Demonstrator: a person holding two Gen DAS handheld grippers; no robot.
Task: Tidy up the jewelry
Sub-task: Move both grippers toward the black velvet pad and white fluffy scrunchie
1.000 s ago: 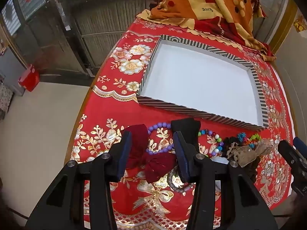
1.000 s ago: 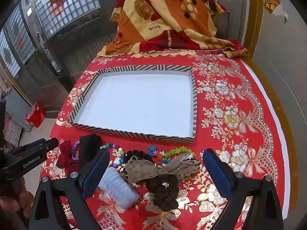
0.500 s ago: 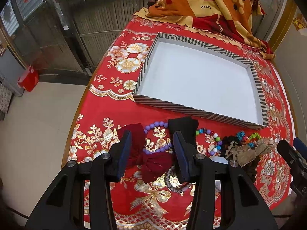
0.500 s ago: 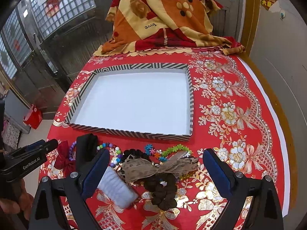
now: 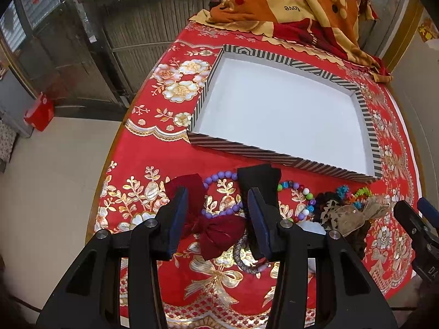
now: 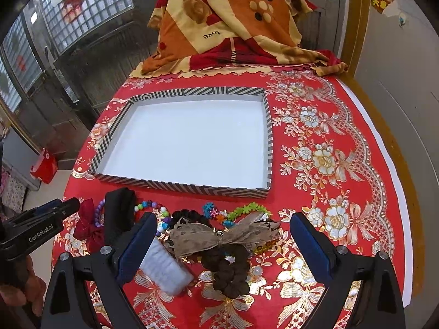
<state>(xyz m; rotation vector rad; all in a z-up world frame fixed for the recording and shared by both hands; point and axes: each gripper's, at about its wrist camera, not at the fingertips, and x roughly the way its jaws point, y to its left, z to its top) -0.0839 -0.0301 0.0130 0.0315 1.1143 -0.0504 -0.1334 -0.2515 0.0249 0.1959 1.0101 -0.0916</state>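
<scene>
A striped tray [image 5: 241, 145] [image 6: 192, 187] with a white bottom lies on the red table. In front of it lies a row of jewelry: a dark red bow [image 5: 219, 230] [image 6: 87, 226], a purple bead bracelet [image 5: 219, 178], a black cloth piece [image 5: 260, 183] [image 6: 119, 211], a coloured bead bracelet [image 5: 304, 197], a beige bow [image 6: 225, 237] on a brown scrunchie [image 6: 230, 271], and a white ribbed piece [image 6: 167, 271]. My left gripper [image 5: 218, 220] is open, straddling the red bow. My right gripper [image 6: 222, 245] is open wide around the beige bow.
A folded orange and red blanket [image 6: 230, 27] lies at the table's far end. The table's left edge drops to a tiled floor [image 5: 55, 178]. A red box [image 5: 39, 112] stands on the floor. A green and blue flower bracelet [image 6: 238, 211] lies near the tray.
My left gripper has moved a little forward over the red bow. The right gripper has eased slightly closer around the beige bow. Nothing was picked up.
</scene>
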